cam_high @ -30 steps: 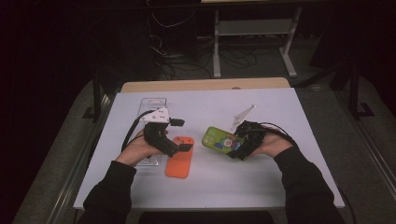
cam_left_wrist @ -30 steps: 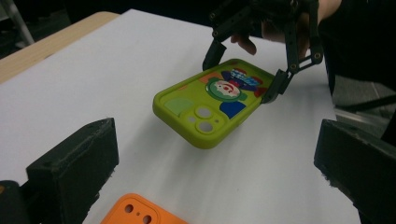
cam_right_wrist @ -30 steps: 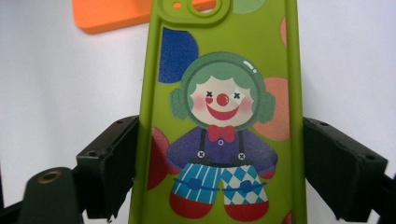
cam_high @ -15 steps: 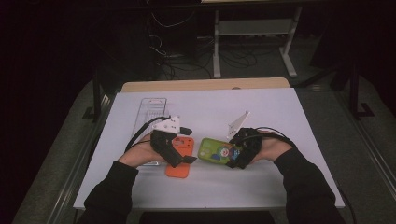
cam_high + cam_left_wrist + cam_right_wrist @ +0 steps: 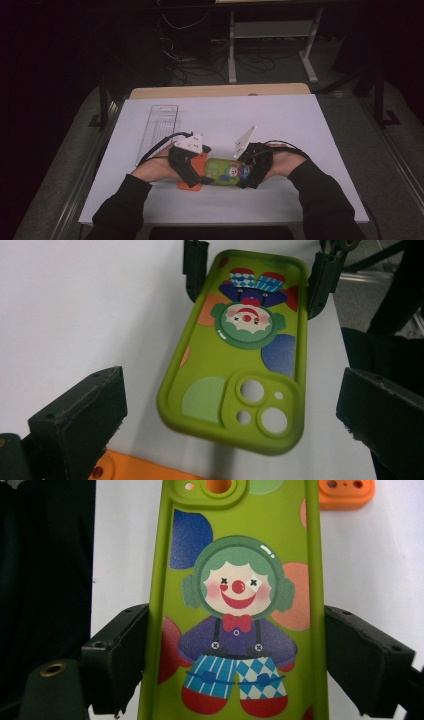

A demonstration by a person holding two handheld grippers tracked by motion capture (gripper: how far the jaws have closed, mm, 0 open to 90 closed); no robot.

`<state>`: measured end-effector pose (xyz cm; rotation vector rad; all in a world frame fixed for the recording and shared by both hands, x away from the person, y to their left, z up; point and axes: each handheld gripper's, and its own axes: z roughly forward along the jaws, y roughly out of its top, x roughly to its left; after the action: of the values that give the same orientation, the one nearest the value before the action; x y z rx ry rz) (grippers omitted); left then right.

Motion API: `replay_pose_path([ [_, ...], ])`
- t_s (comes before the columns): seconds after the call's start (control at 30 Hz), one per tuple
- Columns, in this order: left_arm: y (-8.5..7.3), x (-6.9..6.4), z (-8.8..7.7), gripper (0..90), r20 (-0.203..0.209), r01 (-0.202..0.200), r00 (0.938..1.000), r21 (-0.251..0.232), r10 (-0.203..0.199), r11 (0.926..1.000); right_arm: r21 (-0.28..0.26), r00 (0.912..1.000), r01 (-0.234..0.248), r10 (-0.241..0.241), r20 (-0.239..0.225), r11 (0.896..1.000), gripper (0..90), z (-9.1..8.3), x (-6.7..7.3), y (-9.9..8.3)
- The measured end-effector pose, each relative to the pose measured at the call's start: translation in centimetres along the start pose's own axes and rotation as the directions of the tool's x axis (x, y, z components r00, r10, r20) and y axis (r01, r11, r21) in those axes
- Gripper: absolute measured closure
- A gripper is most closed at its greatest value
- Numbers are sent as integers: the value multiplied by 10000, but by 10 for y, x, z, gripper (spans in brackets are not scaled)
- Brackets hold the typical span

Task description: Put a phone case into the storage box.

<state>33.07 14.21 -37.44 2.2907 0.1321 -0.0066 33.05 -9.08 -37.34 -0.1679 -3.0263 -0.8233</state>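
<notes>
Holding: a green phone case [image 5: 226, 172] printed with a clown is gripped across its width by the right tongs [image 5: 248, 172], lower centre of the high view, lifted off the white bench [image 5: 280, 120].
Right tongs: closed on the case's two long edges near its bottom end, as seen in the right gripper view [image 5: 235, 675].
Left tongs: spread wide and holding nothing [image 5: 225, 415]; the camera-hole end of the green case is framed between the jaws without contact.
Orange case: a second phone case [image 5: 192, 172] is laid flat on the bench just below and left of the green one, partly covered by the left tongs [image 5: 202, 176].
Clear tray: left untouched at the upper left of the bench [image 5: 159, 125].
Progress: the green case is judged picked up and presented toward the left tongs; a second grip or a placement is judged still to be made.
</notes>
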Motion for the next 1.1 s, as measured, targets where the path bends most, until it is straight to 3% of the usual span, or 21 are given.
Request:
replay_pose_path([
  [0.27,3,-6,11,0,293,-435,9987,336,425,9985,-95,9993,357,-358,-117,9993,151,2,6,7],
  [0.77,3,-12,29,0,524,-537,9974,644,504,9965,-299,9985,506,-511,-174,9983,150,-1,10,11],
  [1.1,3,-12,30,84,578,-594,9967,502,564,9970,-396,9981,562,-571,-226,9976,150,-2,11,13],
])
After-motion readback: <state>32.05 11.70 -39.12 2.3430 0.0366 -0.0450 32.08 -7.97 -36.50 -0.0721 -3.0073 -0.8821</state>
